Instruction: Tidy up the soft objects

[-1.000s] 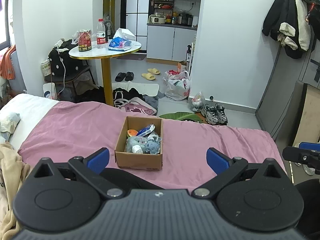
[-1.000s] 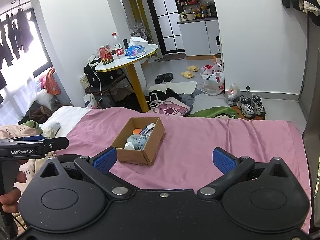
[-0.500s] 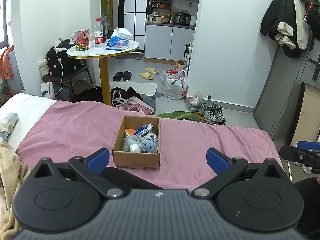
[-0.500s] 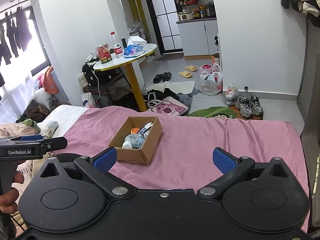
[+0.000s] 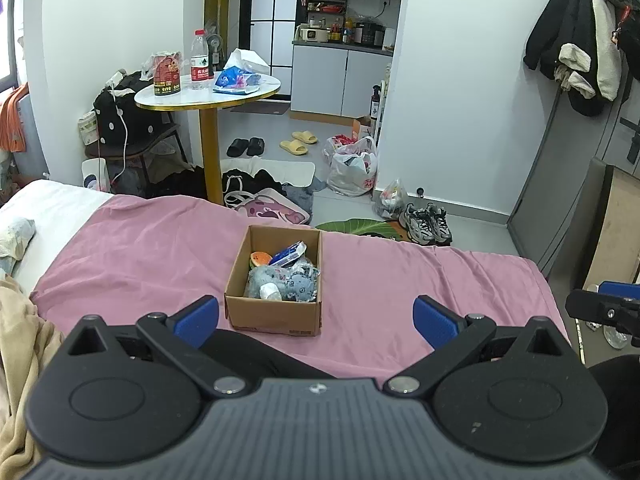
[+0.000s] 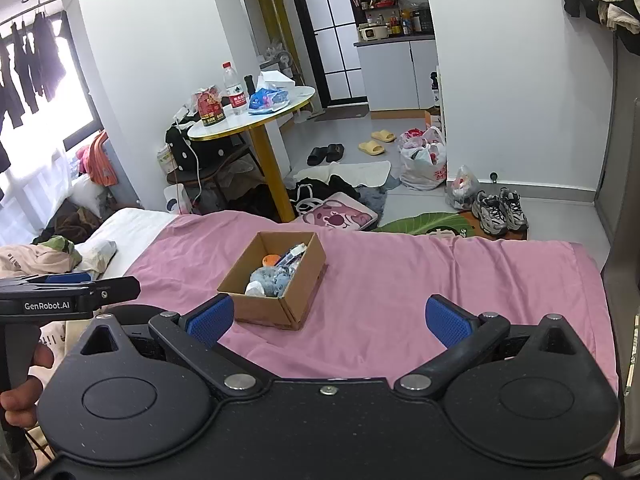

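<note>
A brown cardboard box (image 5: 272, 316) stands in the middle of a pink bedsheet (image 5: 400, 280). Inside lie grey-blue plush toys (image 5: 280, 282), an orange item (image 5: 258, 258) and a blue-white packet (image 5: 289, 253). My left gripper (image 5: 316, 320) is open, with the box just beyond and between its blue fingertips. The right wrist view shows the same box (image 6: 260, 308) ahead and to the left of my right gripper (image 6: 329, 320), which is open and empty. The left gripper (image 6: 68, 298) also shows at that view's left edge, held by a hand (image 6: 20, 400).
Beyond the bed's far edge stand a round table (image 5: 208, 96) with a bottle and bags, shoes (image 5: 426, 224), slippers and plastic bags on the floor. Beige and white bedding (image 5: 16, 344) lies at the left. A grey door (image 5: 568, 184) is at the right.
Both views shifted only slightly; the box sits a little higher in the left wrist view. Both grippers stayed open and empty.
</note>
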